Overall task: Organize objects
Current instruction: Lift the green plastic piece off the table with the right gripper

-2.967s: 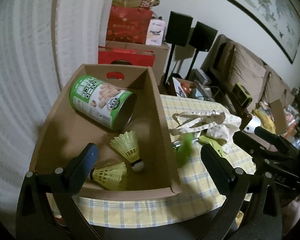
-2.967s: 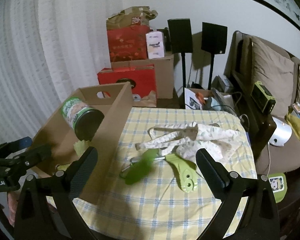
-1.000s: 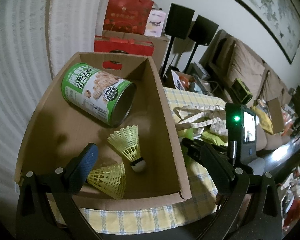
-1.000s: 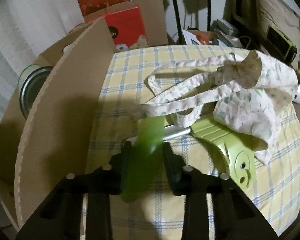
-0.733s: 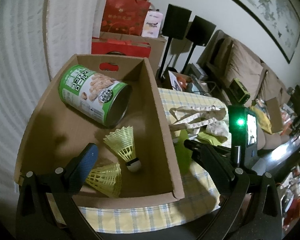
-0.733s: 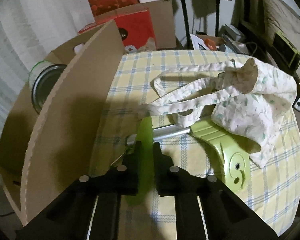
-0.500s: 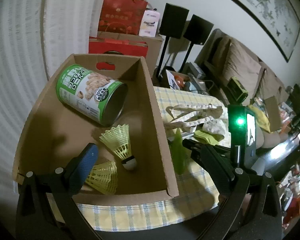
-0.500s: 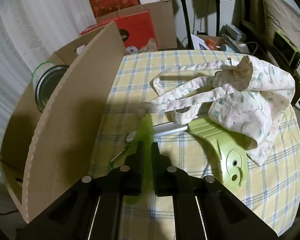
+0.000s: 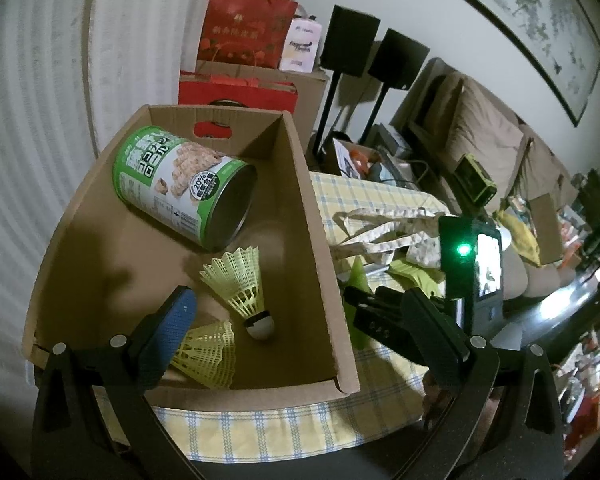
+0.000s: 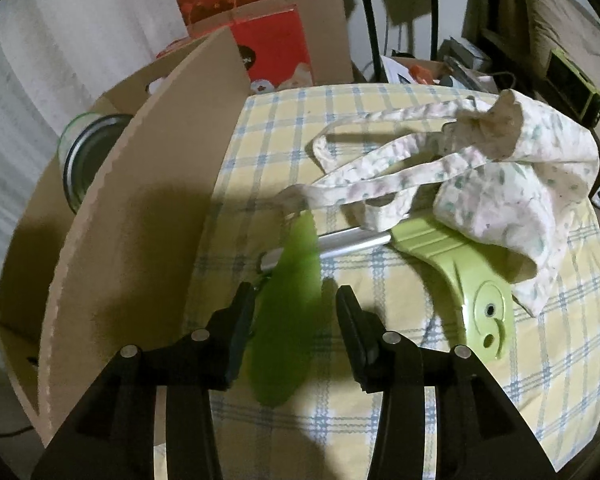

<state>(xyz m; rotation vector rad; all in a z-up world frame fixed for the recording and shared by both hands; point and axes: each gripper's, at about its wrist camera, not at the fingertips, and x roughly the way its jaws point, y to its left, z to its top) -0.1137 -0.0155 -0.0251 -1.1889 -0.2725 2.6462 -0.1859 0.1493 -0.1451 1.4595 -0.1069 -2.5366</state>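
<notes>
A flat green leaf-shaped piece (image 10: pixel 288 300) lies on the checked tablecloth (image 10: pixel 380 112) beside the cardboard box (image 10: pixel 140 208). My right gripper (image 10: pixel 296 316) straddles it with its jaws opening; there is a gap at the right pad, so nothing is pressed. The left wrist view shows the same gripper (image 9: pixel 364 312) at the box's right wall. My left gripper (image 9: pixel 300 328) hangs open over the box (image 9: pixel 312 240), holding nothing. Inside lie a green snack can (image 9: pixel 180 184) on its side and two yellow shuttlecocks (image 9: pixel 240 280) (image 9: pixel 208 352).
A lime-green plastic tool with a silver tube (image 10: pixel 452 264) lies partly under a floral cloth bag (image 10: pixel 500 184) right of my right gripper. Red bags and cartons (image 9: pixel 244 36), speaker stands and a sofa (image 9: pixel 480 140) stand beyond the table.
My right gripper was shut on the green piece half a second ago; its jaws have now spread apart with the piece still between them. The left gripper has stayed put.
</notes>
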